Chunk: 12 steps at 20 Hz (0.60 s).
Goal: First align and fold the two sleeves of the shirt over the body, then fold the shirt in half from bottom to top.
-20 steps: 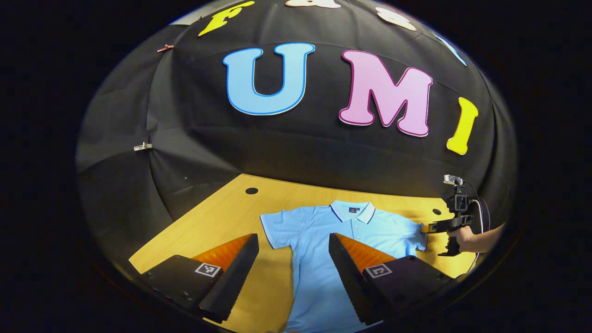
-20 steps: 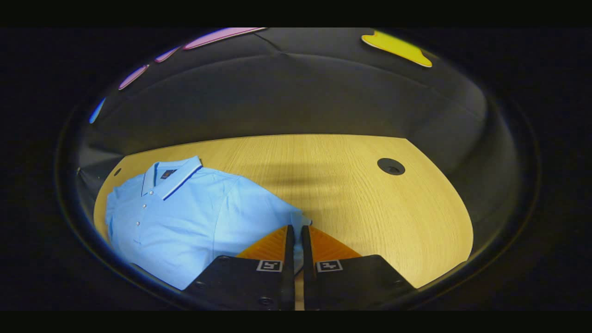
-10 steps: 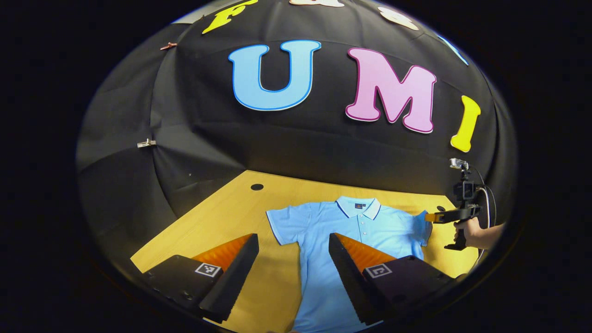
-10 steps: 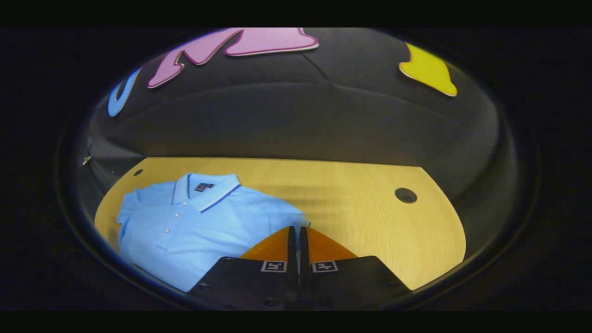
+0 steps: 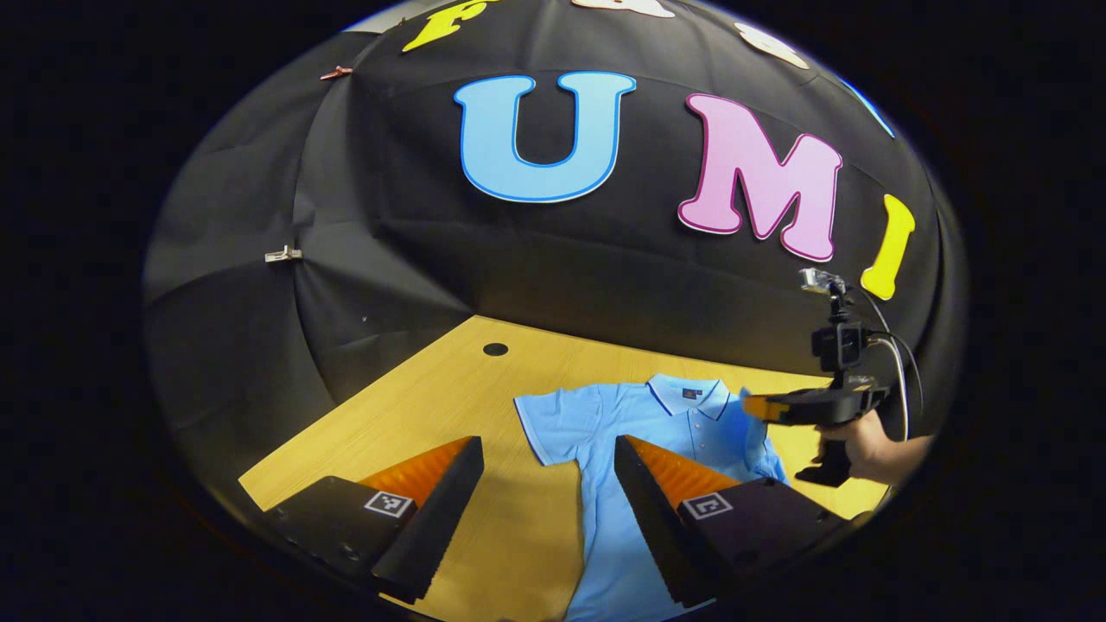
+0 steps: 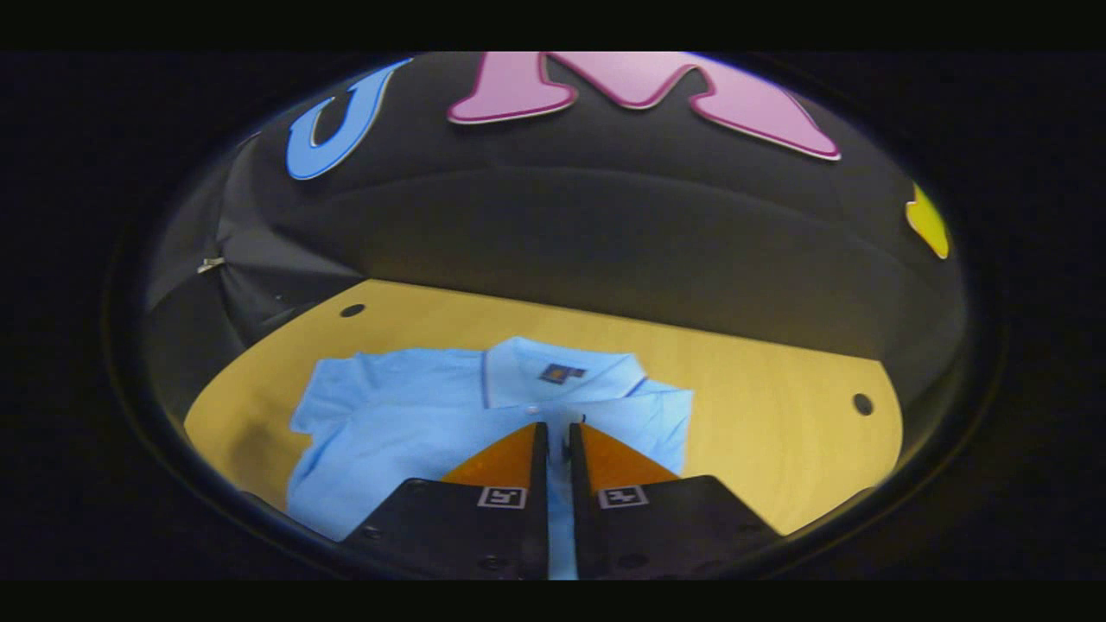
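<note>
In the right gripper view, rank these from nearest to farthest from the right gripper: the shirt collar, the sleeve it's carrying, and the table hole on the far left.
1. Sleeve: pinched between the right gripper's fingers, folded over the shirt body.
2. Collar: just beyond the fingertips, centre.
3. Table hole: far left, near the table's back edge.

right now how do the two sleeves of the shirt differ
The left sleeve lies spread flat on the table, untouched; the right sleeve is pinched in the right tongs and drawn in over the shirt's body. The left tongs hang open. Both sleeves are light blue and short.
</note>
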### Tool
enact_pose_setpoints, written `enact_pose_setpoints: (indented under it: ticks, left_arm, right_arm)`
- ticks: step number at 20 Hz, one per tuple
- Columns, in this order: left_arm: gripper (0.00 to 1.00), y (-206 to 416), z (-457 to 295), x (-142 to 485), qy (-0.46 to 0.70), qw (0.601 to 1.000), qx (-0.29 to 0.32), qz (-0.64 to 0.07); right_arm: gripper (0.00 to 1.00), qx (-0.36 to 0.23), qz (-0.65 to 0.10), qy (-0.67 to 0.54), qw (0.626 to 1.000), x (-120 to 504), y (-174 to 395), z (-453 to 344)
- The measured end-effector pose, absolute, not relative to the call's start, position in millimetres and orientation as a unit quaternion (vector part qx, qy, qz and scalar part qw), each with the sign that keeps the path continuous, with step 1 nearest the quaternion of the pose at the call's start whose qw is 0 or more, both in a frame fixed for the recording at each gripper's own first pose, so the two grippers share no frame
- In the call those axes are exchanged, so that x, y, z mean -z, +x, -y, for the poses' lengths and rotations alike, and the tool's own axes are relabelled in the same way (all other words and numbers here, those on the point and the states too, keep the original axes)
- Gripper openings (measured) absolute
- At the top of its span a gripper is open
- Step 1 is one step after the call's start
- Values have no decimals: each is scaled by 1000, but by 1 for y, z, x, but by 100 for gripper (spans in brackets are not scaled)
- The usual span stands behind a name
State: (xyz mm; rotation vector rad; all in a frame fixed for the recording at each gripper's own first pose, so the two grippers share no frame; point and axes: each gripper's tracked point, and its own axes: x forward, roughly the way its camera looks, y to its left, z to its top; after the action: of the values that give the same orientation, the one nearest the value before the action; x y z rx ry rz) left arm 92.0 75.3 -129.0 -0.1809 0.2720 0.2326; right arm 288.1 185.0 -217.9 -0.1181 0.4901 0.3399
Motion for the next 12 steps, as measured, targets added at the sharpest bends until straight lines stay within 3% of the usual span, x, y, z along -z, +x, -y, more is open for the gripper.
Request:
enact_pose_setpoints:
  ticks: [2,3,5,12]
  left_arm:
    - [97,108,-84,132,-79,982,-112,-133]
    - [97,118,-86,136,-74,982,-107,-134]
    - [97,142,-91,144,-64,984,-94,-137]
    - [98,247,-108,204,-65,979,-67,-179]
  right_arm:
    - [43,-190,-246,-66,948,224,270,-208]
    - [51,-192,-241,-72,949,224,263,-211]
    - [96,-193,-235,-65,950,219,242,-206]
    - [98,-136,-211,-60,966,189,187,-108]
